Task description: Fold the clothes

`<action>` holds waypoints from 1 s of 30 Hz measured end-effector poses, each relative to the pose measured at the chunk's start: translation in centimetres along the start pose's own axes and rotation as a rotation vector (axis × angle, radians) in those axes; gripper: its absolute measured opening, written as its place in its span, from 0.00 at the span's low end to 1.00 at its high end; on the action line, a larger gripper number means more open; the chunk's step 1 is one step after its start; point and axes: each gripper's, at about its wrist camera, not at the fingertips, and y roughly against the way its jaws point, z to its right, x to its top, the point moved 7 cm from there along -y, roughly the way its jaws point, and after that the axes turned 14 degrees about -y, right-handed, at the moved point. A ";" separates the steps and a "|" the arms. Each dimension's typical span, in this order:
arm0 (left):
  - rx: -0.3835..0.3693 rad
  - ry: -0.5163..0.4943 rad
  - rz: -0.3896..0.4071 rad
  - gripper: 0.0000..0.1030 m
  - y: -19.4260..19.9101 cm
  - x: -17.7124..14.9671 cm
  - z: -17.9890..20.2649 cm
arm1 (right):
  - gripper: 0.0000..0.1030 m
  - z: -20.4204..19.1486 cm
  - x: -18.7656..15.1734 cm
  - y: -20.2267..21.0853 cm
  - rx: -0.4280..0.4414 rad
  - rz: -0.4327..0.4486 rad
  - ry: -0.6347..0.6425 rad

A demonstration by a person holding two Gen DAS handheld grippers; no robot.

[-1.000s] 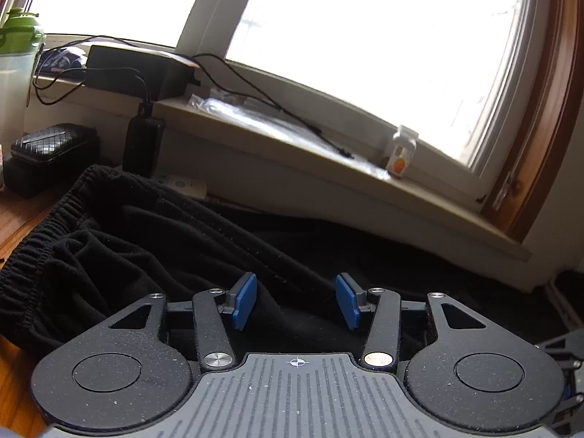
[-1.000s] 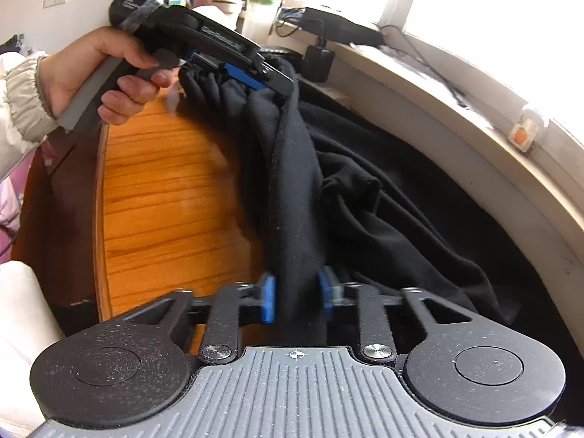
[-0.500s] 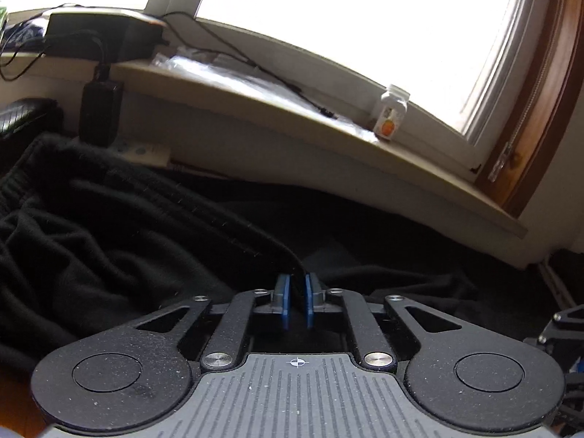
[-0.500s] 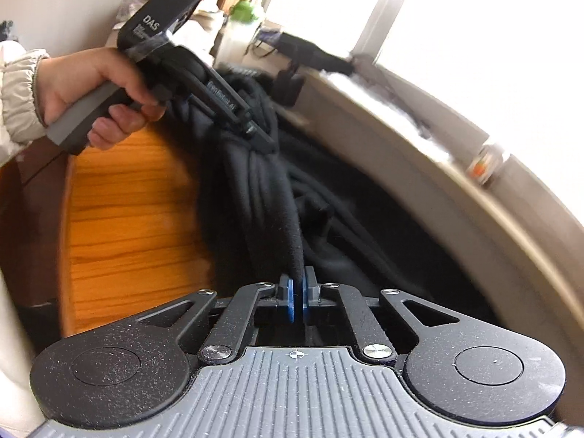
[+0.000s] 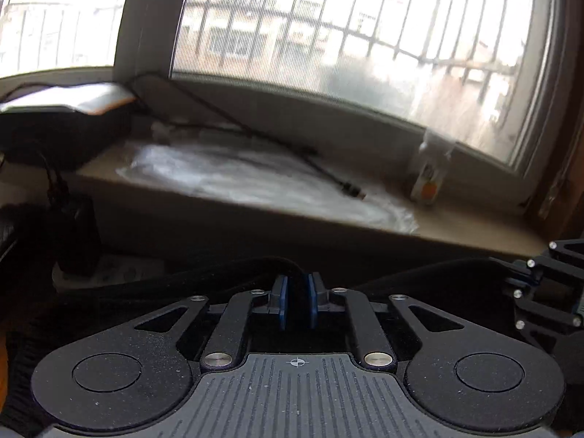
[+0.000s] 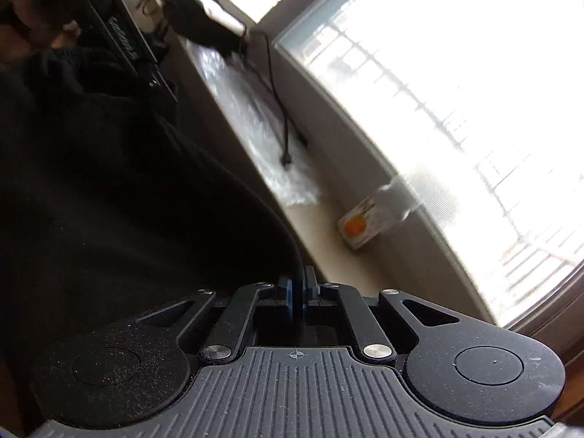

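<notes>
Left wrist view: the left tongs [image 5: 296, 301] pinch a fold of the black garment [image 5: 146, 292] between their blue pads [image 5: 281, 303], and the jaws are opening slightly with the cloth still between them. The garment spreads dark to the left and right of the tongs, below the windowsill [image 5: 456, 226]. On the sill lie a clear plastic sheet [image 5: 255, 182], a black cable [image 5: 328, 175] and a small bottle [image 5: 429, 182] with an orange label. A black box [image 5: 62, 127] sits at the left end. The right tongs show at the right edge.

Right wrist view: the right tongs [image 6: 297, 297] are pressed nearly together on an edge of the garment [image 6: 127, 200], which hangs as a broad dark sheet filling the left half. The left tongs [image 6: 120, 40] hold it at the top left. The bottle [image 6: 368, 222], cable [image 6: 281, 124] and plastic sheet [image 6: 255, 127] lie on the windowsill [image 6: 317, 226] to the right.
</notes>
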 end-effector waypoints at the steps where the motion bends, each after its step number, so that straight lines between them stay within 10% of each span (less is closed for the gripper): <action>1: 0.027 -0.032 -0.003 0.26 -0.1 -0.4 -0.2 | 0.09 -0.1 -0.6 -0.8 0.020 -0.021 -0.030; 8: 0.098 -0.194 -0.092 0.38 0.7 -5.6 -3.3 | 0.37 0.3 -4.8 -3.0 0.186 -0.148 -0.239; 30: -0.001 -0.176 -0.130 0.34 8.9 -14.2 -4.4 | 0.36 -1.9 -8.8 5.2 0.374 -0.153 -0.439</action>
